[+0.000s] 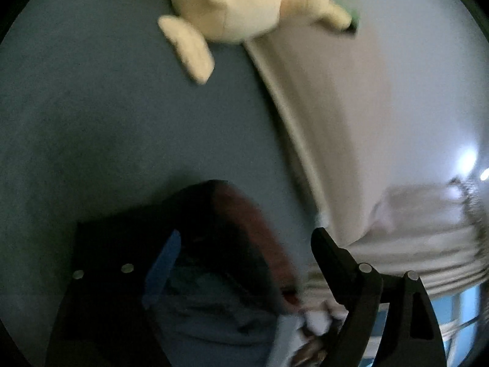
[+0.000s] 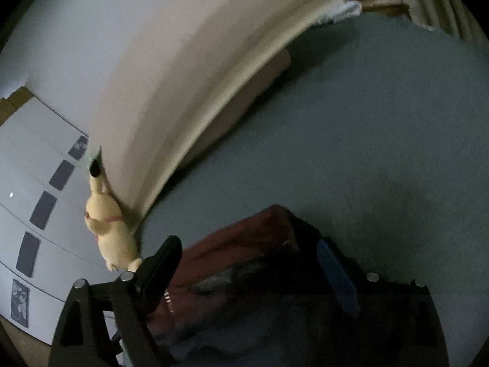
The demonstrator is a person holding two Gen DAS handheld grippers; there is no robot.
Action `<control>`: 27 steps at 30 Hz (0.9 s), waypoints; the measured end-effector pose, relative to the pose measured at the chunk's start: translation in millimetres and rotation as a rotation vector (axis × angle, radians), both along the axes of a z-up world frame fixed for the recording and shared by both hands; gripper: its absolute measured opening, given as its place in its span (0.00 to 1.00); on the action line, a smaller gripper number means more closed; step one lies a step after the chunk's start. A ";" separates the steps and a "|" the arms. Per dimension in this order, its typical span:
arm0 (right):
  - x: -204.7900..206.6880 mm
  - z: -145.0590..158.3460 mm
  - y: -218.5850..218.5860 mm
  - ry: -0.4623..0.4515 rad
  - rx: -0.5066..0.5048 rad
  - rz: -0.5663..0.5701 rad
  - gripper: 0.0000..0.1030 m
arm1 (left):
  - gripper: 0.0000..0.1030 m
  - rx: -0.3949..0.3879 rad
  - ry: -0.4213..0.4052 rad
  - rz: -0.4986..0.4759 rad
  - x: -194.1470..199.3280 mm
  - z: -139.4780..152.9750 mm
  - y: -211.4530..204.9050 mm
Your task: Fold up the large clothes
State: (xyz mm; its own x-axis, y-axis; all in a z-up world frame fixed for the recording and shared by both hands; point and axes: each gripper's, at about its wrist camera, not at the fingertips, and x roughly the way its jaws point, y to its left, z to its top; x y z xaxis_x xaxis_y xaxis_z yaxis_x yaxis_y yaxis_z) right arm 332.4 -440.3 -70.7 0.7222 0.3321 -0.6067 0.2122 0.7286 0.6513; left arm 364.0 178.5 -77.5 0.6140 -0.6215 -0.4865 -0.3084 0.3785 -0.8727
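Observation:
A large dark garment with a dark red lining lies on the grey-blue bed sheet [image 1: 91,107]. In the left wrist view its fabric [image 1: 220,244] fills the gap between my left gripper's [image 1: 244,244] fingers. The jaws stand apart, with cloth bunched between them. In the right wrist view the same garment [image 2: 244,260] sits between my right gripper's [image 2: 253,257] fingers, which also stand apart around the cloth. The frames are blurred, so I cannot tell whether either gripper pinches the fabric.
A cream plush toy [image 1: 244,0] lies at the bed's edge by the pale headboard [image 1: 336,107]; it also shows in the right wrist view [image 2: 113,232]. White drawers [image 2: 39,198] with dark panels stand beyond it. Pale curtains [image 1: 428,244] hang at right.

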 end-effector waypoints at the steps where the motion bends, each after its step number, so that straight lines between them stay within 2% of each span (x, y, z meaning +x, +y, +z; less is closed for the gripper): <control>1: -5.6 9.6 2.2 -0.025 -0.017 0.001 0.89 | 0.85 0.035 -0.035 0.020 -5.5 10.5 3.8; 2: -8.2 14.8 3.7 -0.037 -0.029 0.003 0.89 | 0.85 0.090 -0.065 0.020 -9.1 20.1 4.6; 5: -24.1 30.0 22.5 -0.083 -0.104 0.064 0.89 | 0.85 0.339 -0.129 -0.054 -20.8 39.9 -14.3; 7: -29.8 27.2 42.3 -0.073 -0.171 0.132 0.89 | 0.85 0.510 -0.155 -0.143 -25.2 40.9 -41.5; 10: -28.1 13.6 70.9 -0.022 -0.277 0.232 0.89 | 0.85 0.683 -0.199 -0.272 -31.9 34.6 -85.2; 13: -17.8 1.1 102.3 0.016 -0.370 0.298 0.89 | 0.85 0.795 -0.244 -0.352 -33.4 31.8 -128.1; 20: 20.7 -10.2 157.1 0.054 -0.581 0.315 0.89 | 0.85 0.980 -0.280 -0.404 -3.4 12.7 -207.4; 23: 39.0 -23.9 161.2 0.091 -0.619 0.318 0.89 | 0.85 1.052 -0.218 -0.408 20.6 -4.0 -216.8; 27: 62.7 -45.4 153.2 0.162 -0.590 0.307 0.91 | 0.87 1.027 -0.116 -0.421 49.5 -31.9 -211.3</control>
State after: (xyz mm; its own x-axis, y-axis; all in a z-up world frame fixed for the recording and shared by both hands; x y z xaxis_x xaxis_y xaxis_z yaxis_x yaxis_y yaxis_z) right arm 395.1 -287.1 -116.0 0.5329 0.0882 -0.8415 0.0002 0.9945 0.1044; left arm 413.5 -32.8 -109.5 0.5244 -0.1260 -0.8421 0.0774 0.9919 -0.1003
